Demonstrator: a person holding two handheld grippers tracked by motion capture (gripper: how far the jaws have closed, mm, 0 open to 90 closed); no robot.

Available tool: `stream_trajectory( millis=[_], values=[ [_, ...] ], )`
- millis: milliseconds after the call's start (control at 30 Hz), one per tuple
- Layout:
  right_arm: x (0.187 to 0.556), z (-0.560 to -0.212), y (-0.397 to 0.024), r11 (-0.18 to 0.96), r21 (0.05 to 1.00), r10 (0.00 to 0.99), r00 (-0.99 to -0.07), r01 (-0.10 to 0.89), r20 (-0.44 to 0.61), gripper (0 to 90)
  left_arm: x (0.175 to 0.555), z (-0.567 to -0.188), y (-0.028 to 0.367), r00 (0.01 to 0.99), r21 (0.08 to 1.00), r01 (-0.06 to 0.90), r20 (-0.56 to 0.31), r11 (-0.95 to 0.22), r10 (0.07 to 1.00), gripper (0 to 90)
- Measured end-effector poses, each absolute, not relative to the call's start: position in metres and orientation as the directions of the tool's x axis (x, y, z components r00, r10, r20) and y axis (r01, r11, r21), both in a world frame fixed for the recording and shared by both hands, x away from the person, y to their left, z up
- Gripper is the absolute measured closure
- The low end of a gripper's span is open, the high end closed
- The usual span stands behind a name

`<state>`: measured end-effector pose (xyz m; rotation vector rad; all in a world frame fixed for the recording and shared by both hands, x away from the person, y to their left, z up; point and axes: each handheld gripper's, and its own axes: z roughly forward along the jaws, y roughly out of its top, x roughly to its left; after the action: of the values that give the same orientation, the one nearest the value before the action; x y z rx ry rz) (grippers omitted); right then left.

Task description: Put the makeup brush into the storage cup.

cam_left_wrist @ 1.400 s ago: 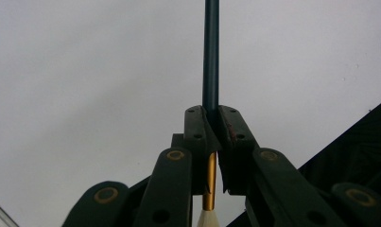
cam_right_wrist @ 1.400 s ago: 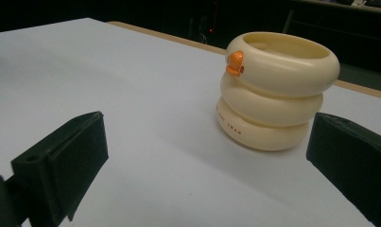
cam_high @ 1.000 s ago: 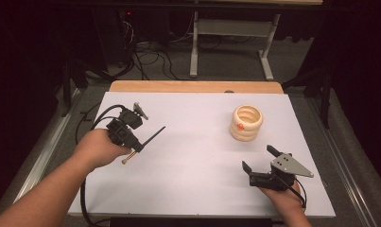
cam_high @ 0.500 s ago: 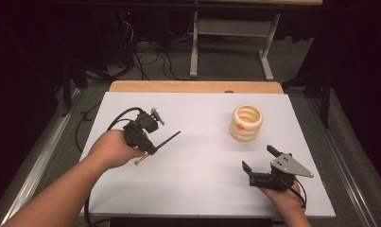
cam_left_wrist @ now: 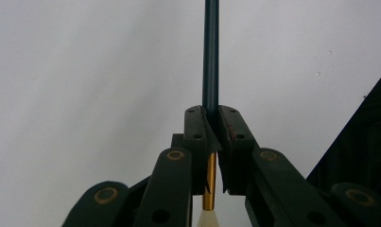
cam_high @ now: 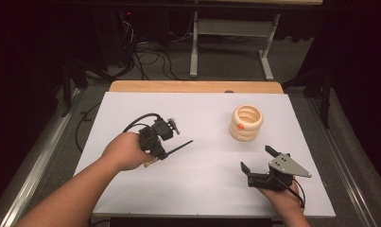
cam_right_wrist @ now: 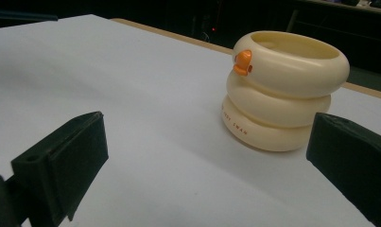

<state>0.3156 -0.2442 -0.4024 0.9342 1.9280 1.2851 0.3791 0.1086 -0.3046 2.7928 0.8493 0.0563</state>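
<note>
The left gripper (cam_high: 156,142) sits left of centre in the high view, above the white table (cam_high: 202,118), with its jaws clenched on a paintbrush (cam_high: 177,148). The brush has a thin dark handle that projects toward the right of the frame, at a slight upward slant, past the jaw tips. In the left gripper view the dark handle (cam_left_wrist: 210,52) runs straight up the middle of the frame from between the closed jaws, with a gold ferrule (cam_left_wrist: 209,182) and a pale tip visible below them at the bottom edge. The right gripper (cam_high: 258,161) is in the lower right of the high view, held low over the table, jaws spread wide and holding nothing. A cream holder (cam_high: 246,123) shaped as stacked rings, with a small orange beak on its side, stands upright in the upper right of the table, well apart from the brush. In the right gripper view the holder (cam_right_wrist: 282,94) appears right of centre, beyond the open jaws and touching neither.
</note>
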Motion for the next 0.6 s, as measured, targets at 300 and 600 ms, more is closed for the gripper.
stream_trajectory(
  millis=[300, 600],
  values=[
    [0.316, -0.403, -0.244, 0.276, 0.938, 0.824, -0.553, 0.209, -0.119, 1.0, 0.373, -0.313, 0.092, 0.889, 0.198, 0.452, -0.014, -0.870, 0.458, 83.1],
    [0.315, -0.403, -0.243, 0.277, 0.940, 0.820, -0.559, 0.201, -0.122, 2.3, 0.375, -0.324, 0.079, 0.913, 0.165, 0.406, -0.021, -0.899, 0.408, 83.2]
  ],
)
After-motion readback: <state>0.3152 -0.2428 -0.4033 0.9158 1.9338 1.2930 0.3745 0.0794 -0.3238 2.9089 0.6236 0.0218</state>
